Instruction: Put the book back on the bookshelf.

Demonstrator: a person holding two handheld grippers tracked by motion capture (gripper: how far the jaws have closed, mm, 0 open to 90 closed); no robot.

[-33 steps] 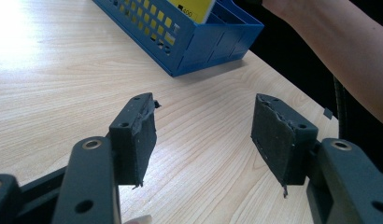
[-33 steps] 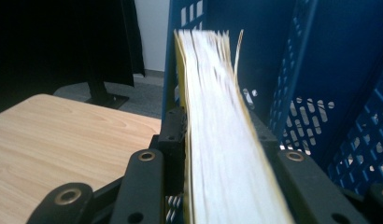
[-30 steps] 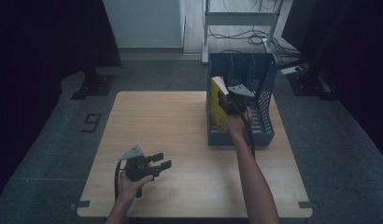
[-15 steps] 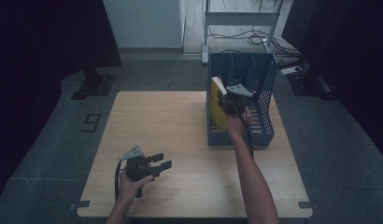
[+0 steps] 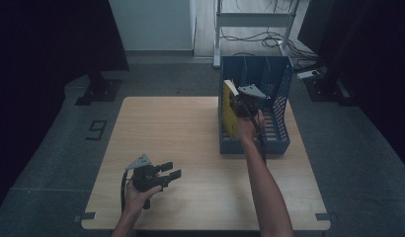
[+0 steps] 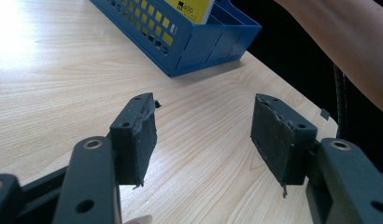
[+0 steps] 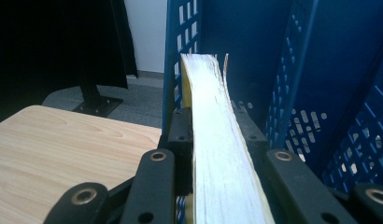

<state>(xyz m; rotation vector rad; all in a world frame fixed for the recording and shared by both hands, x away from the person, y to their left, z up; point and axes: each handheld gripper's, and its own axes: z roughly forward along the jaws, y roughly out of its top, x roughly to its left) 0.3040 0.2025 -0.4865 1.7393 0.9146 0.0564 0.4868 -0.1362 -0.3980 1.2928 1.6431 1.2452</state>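
Dim grey flooring surrounded the pale wooden desk (image 5: pixel 190 128), where the right hand-held gripper (image 7: pixel 217 154) was clamped on a yellow-covered book (image 7: pixel 217 140) standing in the leftmost slot of the blue perforated plastic file rack (image 5: pixel 282 98). The left hand-held gripper (image 6: pixel 203 135) hovered wide and empty near the desk's front edge. In my judgement the book could snag a divider if tilted, tipping the rack; its cover read "400".

Probably a lab or test room: a lone wooden worktop (image 5: pixel 190 143) on grey carpet (image 5: pixel 57 163), dark curtains (image 5: pixel 52 39) around it, a metal rack (image 5: pixel 255 19) with loose cables (image 5: pixel 269 37) behind (dim light, hard to be sure).
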